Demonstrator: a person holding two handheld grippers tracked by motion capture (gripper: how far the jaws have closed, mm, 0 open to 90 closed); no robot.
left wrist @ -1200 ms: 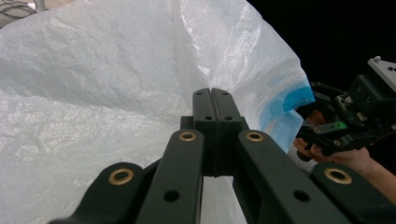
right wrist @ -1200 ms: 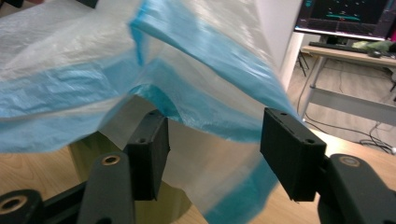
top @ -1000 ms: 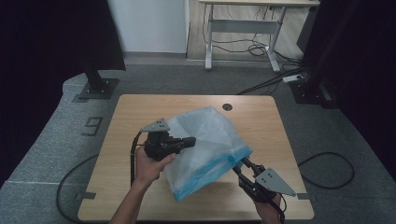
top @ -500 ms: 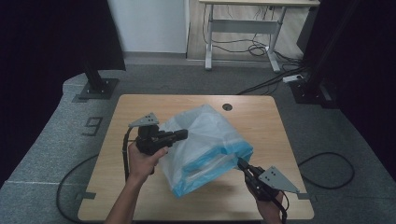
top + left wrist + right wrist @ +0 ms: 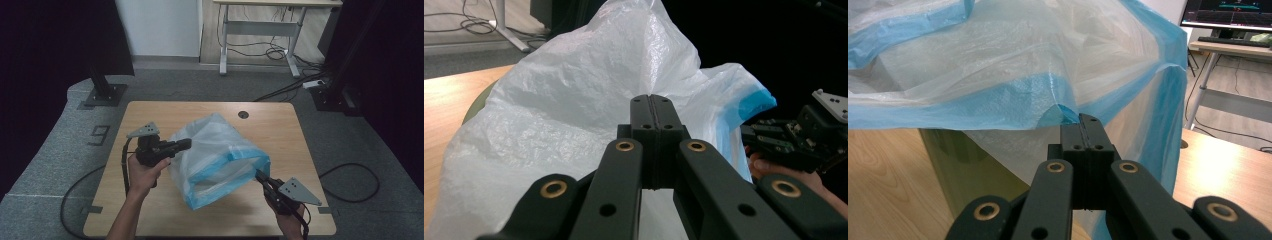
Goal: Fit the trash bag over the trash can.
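Translucent plastic bag [image 5: 215, 160]: right gripper [image 5: 261, 176] has just clamped its blue rim; left gripper [image 5: 186, 144] pinches far-left film, mouth stretching open.

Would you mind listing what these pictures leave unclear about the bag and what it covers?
- High view: whatever sits under the plastic bag is veiled by the film.
- Right gripper view: a greenish object shows only partly, beneath the bag's blue rim.
- Left gripper view: the left tool blocks where it pinches the bag.

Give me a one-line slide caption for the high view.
Two hand-held tongs, left and right, pinch opposite sides of a white plastic bag with a blue rim above a wooden table.
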